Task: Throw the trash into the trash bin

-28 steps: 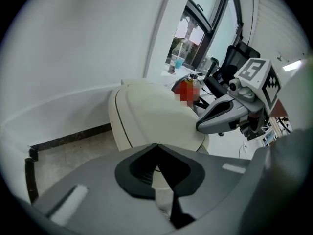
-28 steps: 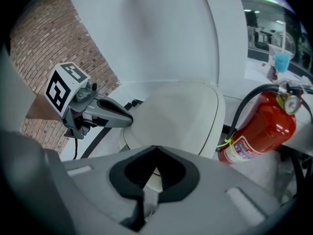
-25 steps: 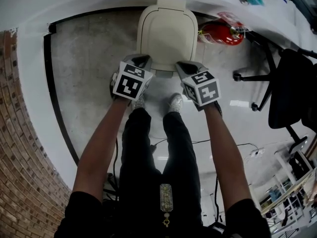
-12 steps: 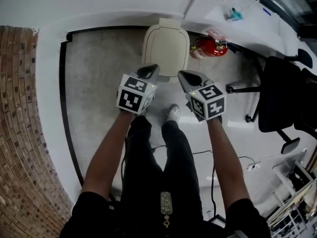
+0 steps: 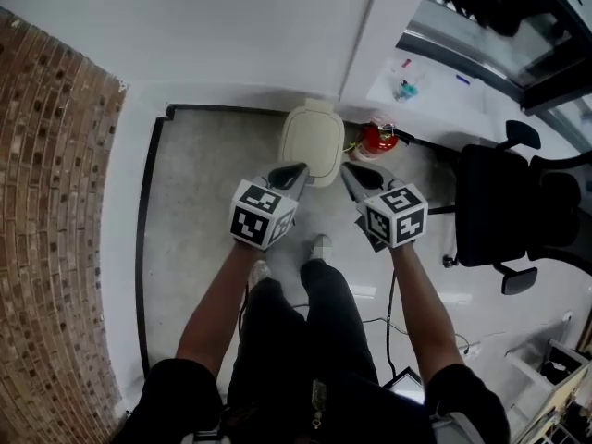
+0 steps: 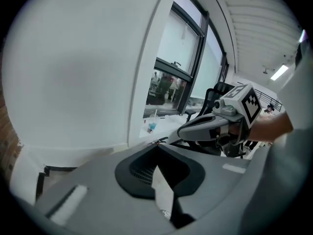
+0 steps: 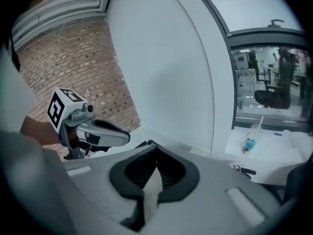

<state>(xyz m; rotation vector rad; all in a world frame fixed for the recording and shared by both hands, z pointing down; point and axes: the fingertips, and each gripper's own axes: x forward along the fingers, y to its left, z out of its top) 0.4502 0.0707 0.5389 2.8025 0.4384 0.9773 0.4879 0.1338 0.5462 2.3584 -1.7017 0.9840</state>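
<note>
Tongs check: your left tongs (image 5: 296, 170) and right tongs (image 5: 350, 170) are both pressed together at the tips, with nothing clamped in either. You're holding them side by side, apart from each other, out in front of you over the floor (image 5: 194, 202). Trash bin (image 5: 313, 141) sits on the floor against the white wall, lid down, just past the tong tips in the head view. Red fire extinguisher (image 5: 376, 141) is just beside the trash bin's right side. Black chair (image 5: 495, 215) is further right, brick wall (image 5: 55, 202) on your left. Cup (image 5: 404, 89) with blue liquid stands on the white worktop (image 5: 435, 100).
</note>
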